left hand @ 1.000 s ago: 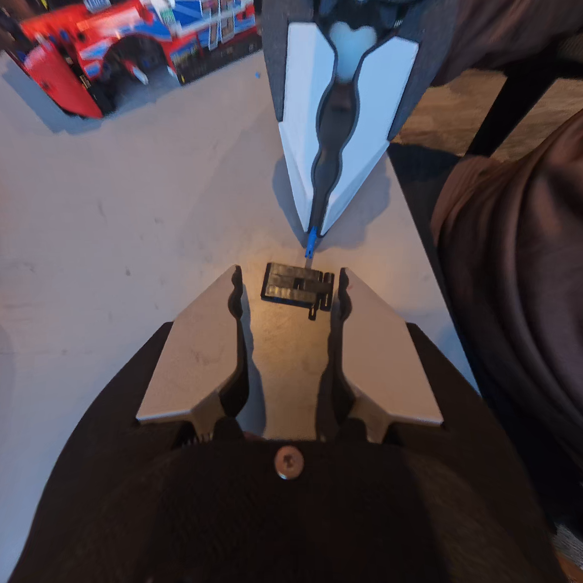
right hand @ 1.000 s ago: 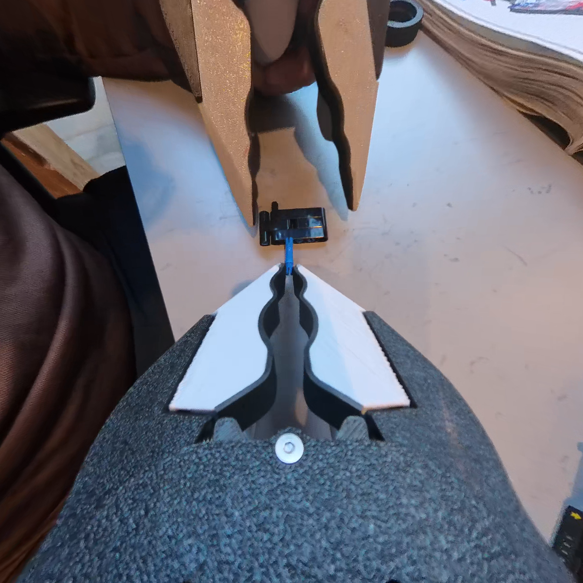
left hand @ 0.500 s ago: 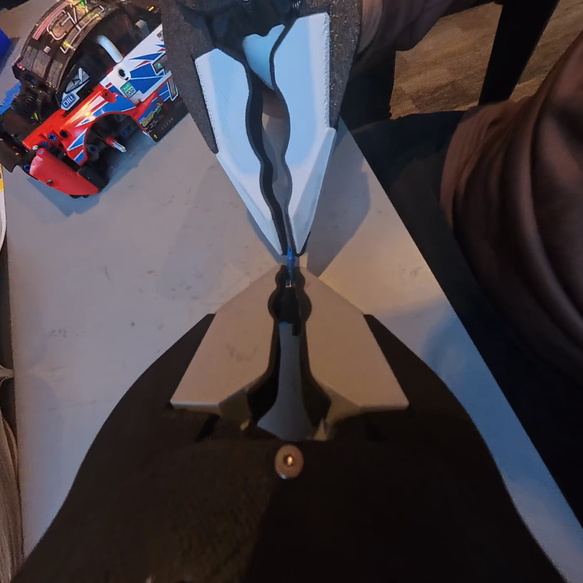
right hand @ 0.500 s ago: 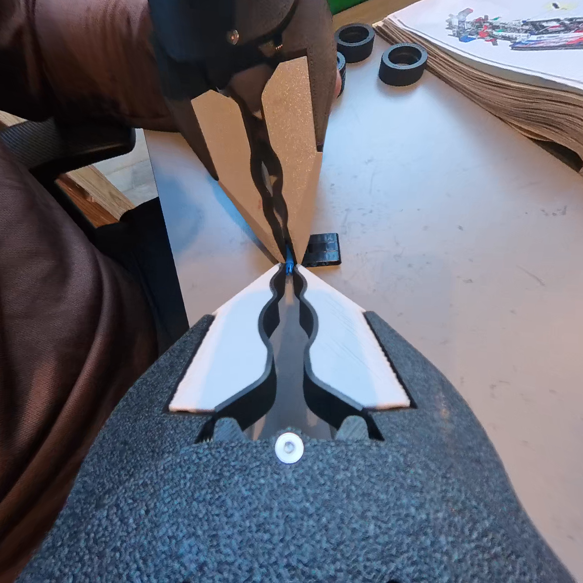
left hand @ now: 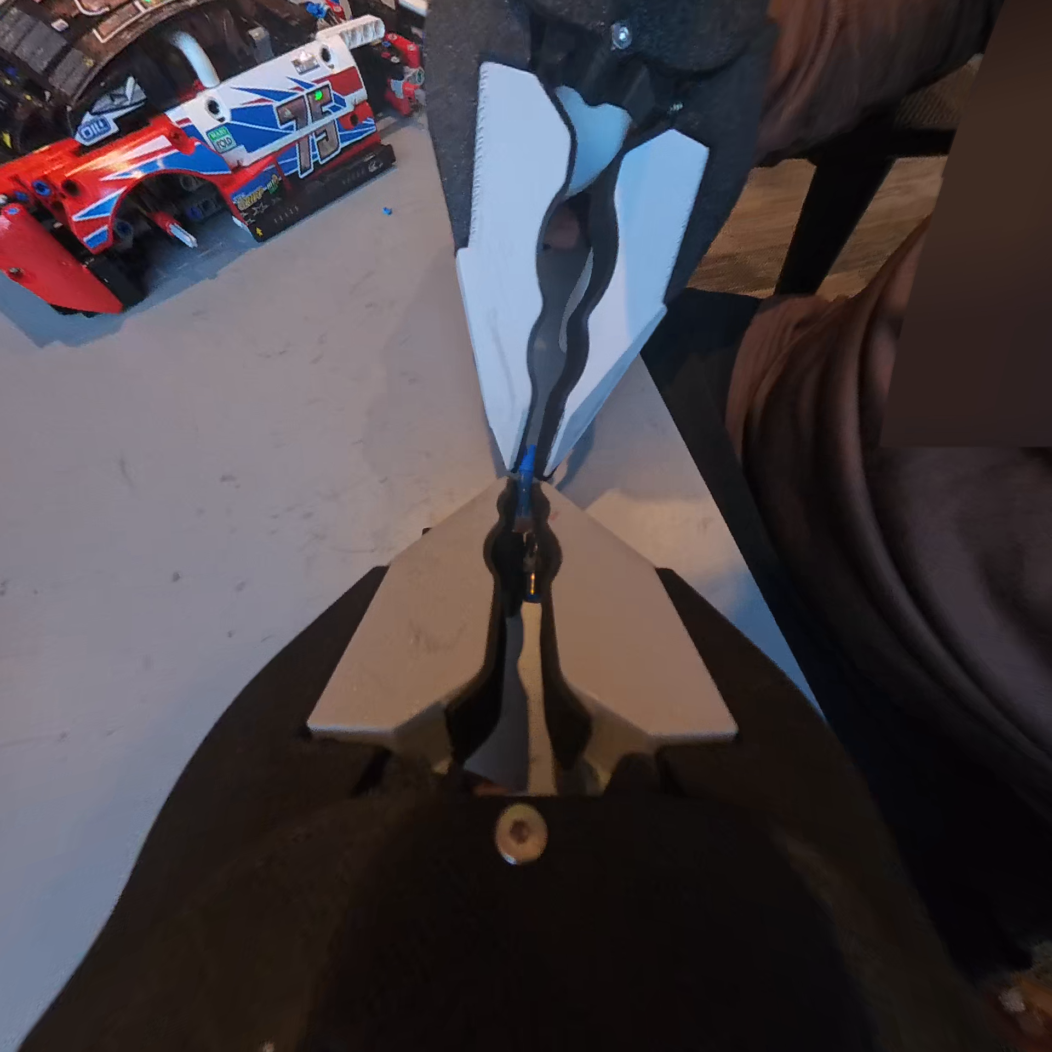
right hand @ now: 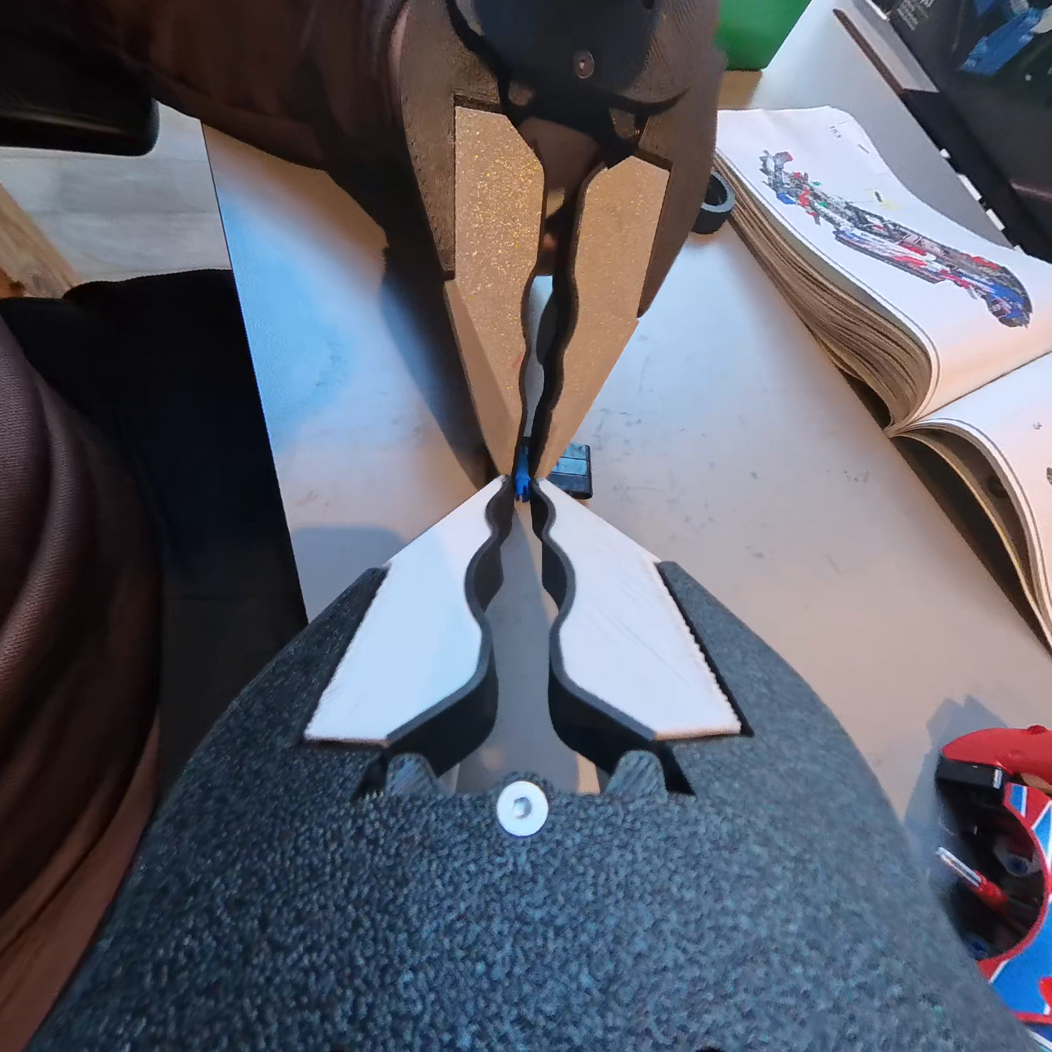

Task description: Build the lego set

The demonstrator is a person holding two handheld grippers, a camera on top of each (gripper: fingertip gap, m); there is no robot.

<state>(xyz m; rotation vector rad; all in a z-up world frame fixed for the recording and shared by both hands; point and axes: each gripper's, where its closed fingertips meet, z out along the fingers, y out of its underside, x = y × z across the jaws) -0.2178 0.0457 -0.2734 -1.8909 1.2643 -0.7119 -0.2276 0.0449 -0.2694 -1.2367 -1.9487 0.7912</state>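
My left gripper point(left hand: 525, 490) is shut on a small black lego piece point(left hand: 528, 555), which sits deep between its grey fingers. In the right wrist view the left gripper point(right hand: 526, 458) comes down from above and the black piece point(right hand: 575, 471) sticks out to the right of its fingertips. My right gripper point(right hand: 519, 488), with white fingers, is shut on a thin blue pin point(right hand: 521, 484). The pin's free end meets the black piece. In the left wrist view the right gripper point(left hand: 529, 464) points down at the left one, tip to tip, with the blue pin point(left hand: 527, 460) between them.
A red, white and blue lego race car point(left hand: 188, 165) stands at the back left; part of it shows in the right wrist view point(right hand: 1013, 854). An open instruction booklet point(right hand: 911, 296) and a black tyre point(right hand: 714, 210) lie on the grey table point(left hand: 227, 455). The table edge point(left hand: 711, 484) runs close by, with a person's brown clothing beyond. The tips of both grippers are at nearly the same place.
The left gripper, open around the black piece on the table a second ago, has shut on it. Both grippers have risen together. The right gripper still holds the blue pin against the piece.
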